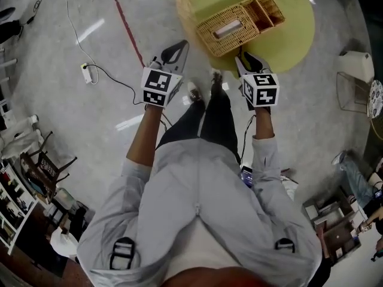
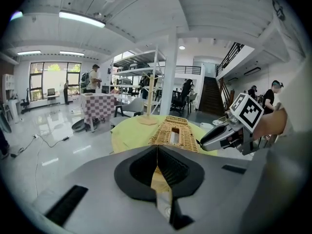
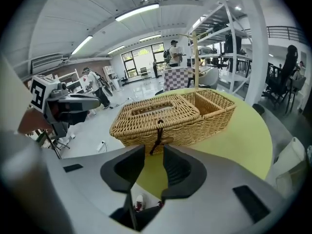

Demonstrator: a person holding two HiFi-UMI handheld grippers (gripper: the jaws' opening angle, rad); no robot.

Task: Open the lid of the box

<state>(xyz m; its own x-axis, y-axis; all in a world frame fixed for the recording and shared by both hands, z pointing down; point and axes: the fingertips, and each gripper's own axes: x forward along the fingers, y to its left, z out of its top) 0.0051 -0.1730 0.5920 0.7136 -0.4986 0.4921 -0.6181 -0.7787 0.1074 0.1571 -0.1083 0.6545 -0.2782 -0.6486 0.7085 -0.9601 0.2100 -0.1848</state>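
Box (image 3: pixel 170 118) lid (image 3: pixel 153 112) sits shut (loop latch (image 3: pixel 158 132) hangs in front). Right gripper (image 3: pixel 153 151), jaws apart and empty, lines up on it, likely to unhook; left gripper (image 2: pixel 157 150) is pinched together, empty

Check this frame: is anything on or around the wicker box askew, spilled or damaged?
Nothing stands out. The wicker box sits flat on the yellow table, its lid down, a dark cord hanging at the front; nothing spilled or broken shows.

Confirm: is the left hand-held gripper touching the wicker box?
Apart. Head view: left hand-held gripper sits over floor, short of the wicker box, with yellow table between them.
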